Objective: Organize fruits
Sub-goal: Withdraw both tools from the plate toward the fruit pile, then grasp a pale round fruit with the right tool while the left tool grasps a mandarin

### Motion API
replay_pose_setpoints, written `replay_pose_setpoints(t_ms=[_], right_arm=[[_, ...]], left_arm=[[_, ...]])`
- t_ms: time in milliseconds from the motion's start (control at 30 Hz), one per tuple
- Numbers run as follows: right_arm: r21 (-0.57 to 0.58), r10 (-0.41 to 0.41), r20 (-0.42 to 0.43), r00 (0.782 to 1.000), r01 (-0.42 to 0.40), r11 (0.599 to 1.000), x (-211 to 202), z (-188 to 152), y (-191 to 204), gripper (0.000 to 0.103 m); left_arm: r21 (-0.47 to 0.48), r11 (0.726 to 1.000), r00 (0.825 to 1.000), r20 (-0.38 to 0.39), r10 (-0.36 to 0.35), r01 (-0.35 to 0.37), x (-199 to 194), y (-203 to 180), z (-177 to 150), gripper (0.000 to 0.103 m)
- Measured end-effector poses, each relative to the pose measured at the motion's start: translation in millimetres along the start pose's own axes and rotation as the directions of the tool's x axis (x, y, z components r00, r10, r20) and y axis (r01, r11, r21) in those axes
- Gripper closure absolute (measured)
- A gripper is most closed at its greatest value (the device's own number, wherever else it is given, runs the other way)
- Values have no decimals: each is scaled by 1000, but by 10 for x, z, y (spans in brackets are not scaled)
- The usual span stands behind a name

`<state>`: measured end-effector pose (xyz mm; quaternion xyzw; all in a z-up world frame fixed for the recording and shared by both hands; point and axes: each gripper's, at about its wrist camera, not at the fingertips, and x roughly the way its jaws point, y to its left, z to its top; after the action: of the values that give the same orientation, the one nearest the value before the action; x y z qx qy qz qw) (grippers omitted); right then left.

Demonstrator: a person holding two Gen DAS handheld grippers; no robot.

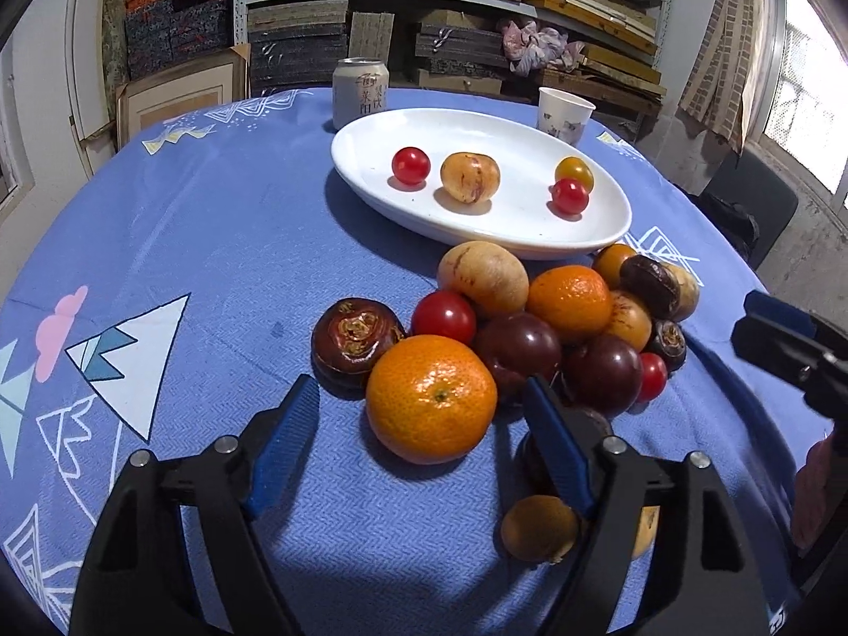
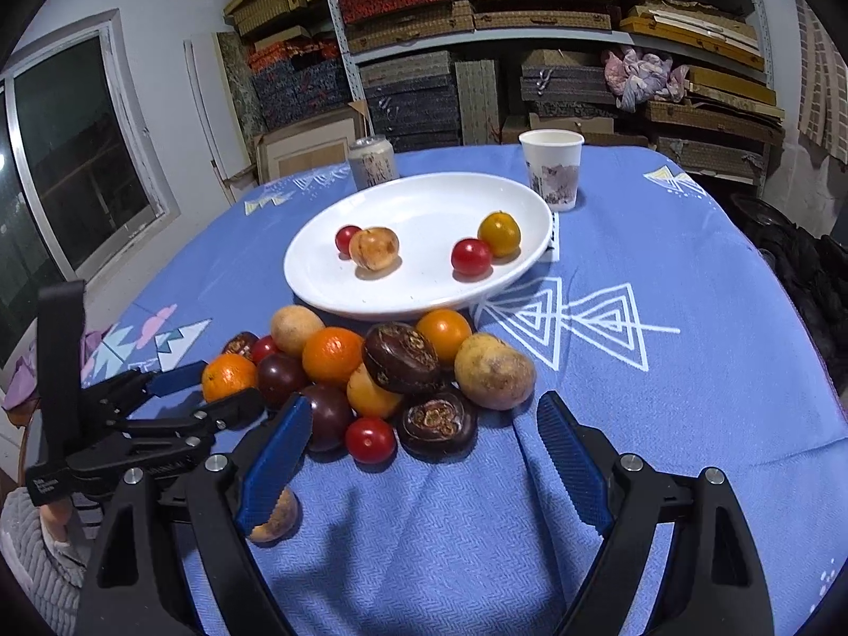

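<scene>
A pile of fruit lies on the blue cloth in front of a white oval plate (image 1: 609, 222) (image 2: 318, 286). The plate holds two red tomatoes, a tan fruit (image 1: 469, 177) (image 2: 374, 247) and a yellow-orange fruit (image 1: 574, 171) (image 2: 499, 233). My left gripper (image 1: 421, 397) is open, its fingers on either side of the nearest orange (image 1: 431, 398) (image 2: 229, 375), not closed on it. My right gripper (image 2: 424, 418) is open and empty, just short of a red tomato (image 2: 370, 439) and a dark brown water chestnut (image 2: 438, 422). The right gripper shows at the left wrist view's right edge (image 1: 789, 339).
A drink can (image 1: 360, 91) (image 2: 372, 161) and a paper cup (image 1: 563, 113) (image 2: 551, 168) stand behind the plate. A small brown fruit (image 1: 539, 527) (image 2: 275, 519) lies apart near the front. Shelves of boxes stand behind the table.
</scene>
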<state>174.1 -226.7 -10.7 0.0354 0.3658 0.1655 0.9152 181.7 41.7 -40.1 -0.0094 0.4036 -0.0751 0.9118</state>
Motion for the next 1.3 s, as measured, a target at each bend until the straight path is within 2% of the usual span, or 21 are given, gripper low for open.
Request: replay_pose_setpoints(t_ms=[33,67,267,400,500,600,700,833,867,1000,1133,1300], right_arm=[[-3,-5,-6,1000,5,1000,16,-22,-1,15],[-11,-13,-15,1000,13,1000,30,-59,14,15],[-90,-60,-27,998,57,994,8,-224,111,15],[-72,-40,-50,998,36,997,44,-225,73,15],[-94,26,-21,999,-28,995,-42,-235,148,18],[-180,84,-26,996,-87,980,-93,-292,346,19],[-280,127,-57,990,-138,950,-91,-387,599,26],[-354,124,-85,989,-146,924,-51,-469,808,36],[-369,120,-98,988,-148,918,-22,-483,856,42],[-389,116,-126,985,-156,908,39,-502,957,47],[-390,79,-156,985,-135,911,134,-499,991,57],[-354,107,-160,981,-158,922,148,-481,919,57]], left_arm=[[7,1000,1000,1,-4,4,-11,-5,-4,41],[21,1000,1000,-4,-10,10,-11,-12,-9,56],[39,999,1000,2,4,-4,-56,-41,-42,56],[13,1000,1000,-5,-13,13,-76,15,-39,56],[-23,999,1000,-9,-24,24,-104,100,-38,56],[-68,997,1000,5,-26,27,-160,200,-29,56],[-96,995,1000,16,-25,26,-197,261,-18,56],[-90,996,1000,7,-13,13,-182,230,-31,56],[-88,996,1000,6,-12,13,-184,223,-31,56],[-80,997,1000,6,-9,10,-183,206,-35,56],[-77,997,1000,-6,-12,11,-163,193,-44,56],[-60,998,1000,-24,-15,13,-123,163,-65,56]])
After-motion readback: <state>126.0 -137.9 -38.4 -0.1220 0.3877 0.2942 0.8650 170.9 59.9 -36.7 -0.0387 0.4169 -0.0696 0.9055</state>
